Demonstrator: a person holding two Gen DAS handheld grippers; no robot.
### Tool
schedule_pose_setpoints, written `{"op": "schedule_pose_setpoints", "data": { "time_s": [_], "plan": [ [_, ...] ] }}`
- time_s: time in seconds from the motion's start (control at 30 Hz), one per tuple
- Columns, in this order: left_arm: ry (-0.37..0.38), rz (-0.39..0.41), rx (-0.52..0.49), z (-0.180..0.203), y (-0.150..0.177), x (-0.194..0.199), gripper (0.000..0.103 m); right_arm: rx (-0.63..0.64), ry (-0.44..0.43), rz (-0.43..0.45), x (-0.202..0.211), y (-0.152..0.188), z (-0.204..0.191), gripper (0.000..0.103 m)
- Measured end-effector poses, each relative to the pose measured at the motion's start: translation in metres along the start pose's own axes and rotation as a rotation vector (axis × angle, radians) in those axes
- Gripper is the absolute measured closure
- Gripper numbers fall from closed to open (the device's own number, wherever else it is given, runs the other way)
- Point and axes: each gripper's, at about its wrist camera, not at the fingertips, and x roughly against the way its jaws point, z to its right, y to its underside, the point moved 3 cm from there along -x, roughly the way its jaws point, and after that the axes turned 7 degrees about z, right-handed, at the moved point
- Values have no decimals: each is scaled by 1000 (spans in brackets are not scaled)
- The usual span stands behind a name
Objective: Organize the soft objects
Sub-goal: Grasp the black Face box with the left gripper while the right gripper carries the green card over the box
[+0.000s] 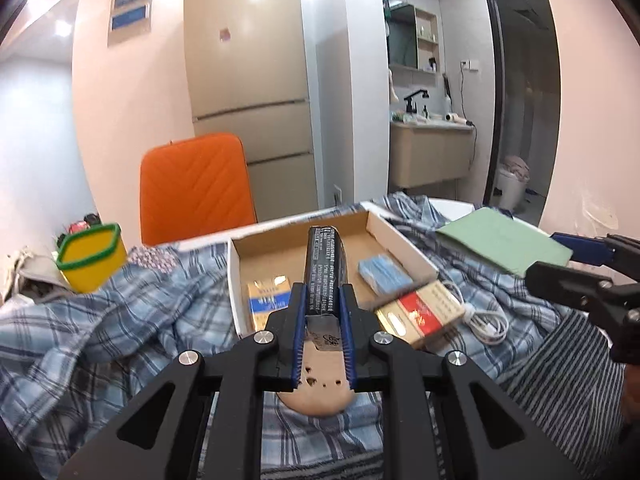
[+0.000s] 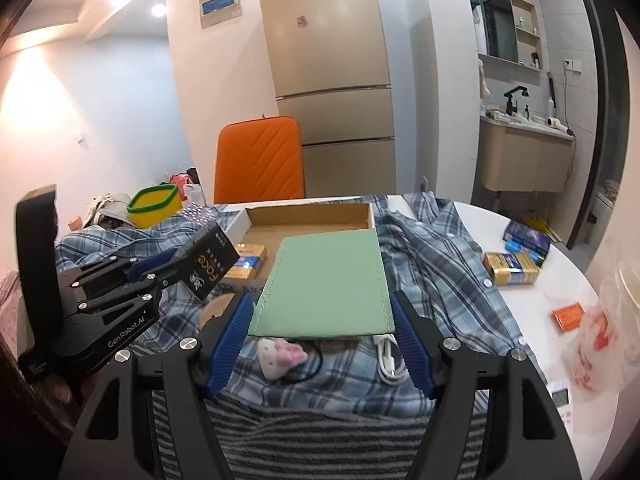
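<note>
My left gripper (image 1: 323,300) is shut on a black packet with white print (image 1: 325,264), held above the shallow cardboard box (image 1: 404,244); it also shows in the right wrist view (image 2: 210,262). My right gripper (image 2: 322,320) is shut on a flat green pouch (image 2: 326,284), held over the box's right side; the pouch also shows in the left wrist view (image 1: 504,246). A blue plaid shirt (image 1: 132,312) and a striped cloth (image 2: 320,432) cover the table. A small white and pink plush toy (image 2: 282,354) lies under the pouch.
The box holds a yellow and blue pack (image 1: 268,300) and a blue mask pack (image 1: 384,276). A red and gold carton (image 1: 420,312) and a white cable (image 1: 486,322) lie beside it. A yellow basket (image 1: 90,258) and an orange chair (image 1: 196,188) stand behind. Packs (image 2: 512,266) sit on the white table.
</note>
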Motion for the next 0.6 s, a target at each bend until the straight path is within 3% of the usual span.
{"op": "schedule_pose_setpoints", "data": {
  "time_s": [0.27, 0.43, 0.6],
  "plan": [
    [-97, 64, 42, -12, -19, -7, 88, 33, -26, 49, -13, -23, -13, 31],
    [-154, 79, 39, -21, -29, -29, 88, 22, -20, 68, -28, -38, -15, 31],
    [-179, 107, 61, -33, -28, -47, 88, 93, 11, 80, -51, -66, -23, 31]
  ]
}}
